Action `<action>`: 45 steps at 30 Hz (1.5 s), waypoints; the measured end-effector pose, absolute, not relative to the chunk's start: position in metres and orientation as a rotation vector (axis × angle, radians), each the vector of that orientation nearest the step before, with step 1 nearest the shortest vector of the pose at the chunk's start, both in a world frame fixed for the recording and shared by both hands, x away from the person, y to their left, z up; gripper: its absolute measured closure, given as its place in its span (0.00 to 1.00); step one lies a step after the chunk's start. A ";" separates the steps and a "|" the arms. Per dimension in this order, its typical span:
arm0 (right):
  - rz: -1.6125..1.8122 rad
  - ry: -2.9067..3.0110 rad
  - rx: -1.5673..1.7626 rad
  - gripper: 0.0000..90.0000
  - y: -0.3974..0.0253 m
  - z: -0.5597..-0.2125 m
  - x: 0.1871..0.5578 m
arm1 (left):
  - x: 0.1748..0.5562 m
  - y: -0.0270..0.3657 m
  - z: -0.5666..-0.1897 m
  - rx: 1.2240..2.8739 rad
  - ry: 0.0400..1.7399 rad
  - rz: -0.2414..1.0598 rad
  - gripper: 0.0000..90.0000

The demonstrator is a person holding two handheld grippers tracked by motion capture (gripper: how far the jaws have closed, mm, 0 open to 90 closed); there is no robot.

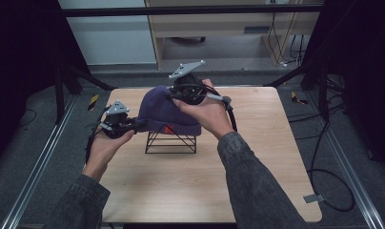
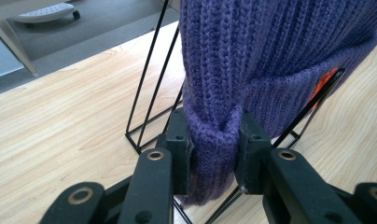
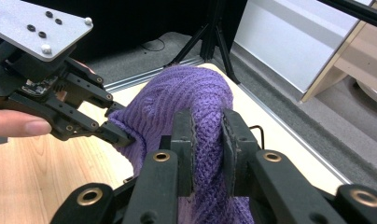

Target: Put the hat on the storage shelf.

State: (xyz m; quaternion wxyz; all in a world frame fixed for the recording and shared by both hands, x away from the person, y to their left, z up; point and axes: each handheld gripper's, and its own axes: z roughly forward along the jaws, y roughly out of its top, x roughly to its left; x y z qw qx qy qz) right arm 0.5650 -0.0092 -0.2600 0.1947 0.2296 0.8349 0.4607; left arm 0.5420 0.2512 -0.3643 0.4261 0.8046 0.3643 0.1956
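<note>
A purple knitted beanie (image 1: 162, 112) sits over a black wire stand (image 1: 171, 143) in the middle of the table. An orange tag (image 2: 323, 84) shows on its cuff. My left gripper (image 1: 133, 125) is shut on the beanie's folded cuff (image 2: 214, 149) at its left side, low by the stand's wires. My right gripper (image 1: 174, 95) is shut on a fold of knit (image 3: 207, 140) at the top right of the beanie (image 3: 186, 98). In the right gripper view the left gripper (image 3: 121, 135) bites the hat's far edge.
The light wooden table (image 1: 257, 157) has bare room in front of and to both sides of the stand. Black frame legs (image 1: 66, 76) and aluminium rails (image 1: 33, 167) flank the table. A cable (image 1: 319, 157) trails off the right edge to the floor.
</note>
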 end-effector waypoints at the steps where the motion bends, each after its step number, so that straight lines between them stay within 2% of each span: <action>1: 1.292 2.344 0.642 0.85 -0.009 -0.261 0.565 | 0.542 0.252 -0.366 2.016 0.911 0.488 0.78; 14: 1.287 2.374 0.625 0.86 0.000 -0.269 0.561 | 0.537 0.261 -0.384 1.964 0.953 0.461 0.71; 22: 1.275 2.385 0.604 0.86 0.007 -0.272 0.561 | 0.529 0.271 -0.393 1.928 0.991 0.516 0.54; 23: 1.270 2.386 0.597 0.86 0.009 -0.273 0.561 | 0.527 0.272 -0.394 1.924 0.998 0.521 0.49; 31: 1.258 2.397 0.592 0.86 0.012 -0.275 0.560 | 0.519 0.293 -0.412 1.851 1.099 0.541 0.39; 45: 1.251 2.410 0.607 0.85 0.011 -0.283 0.562 | 0.518 0.284 -0.415 1.873 1.028 0.512 0.38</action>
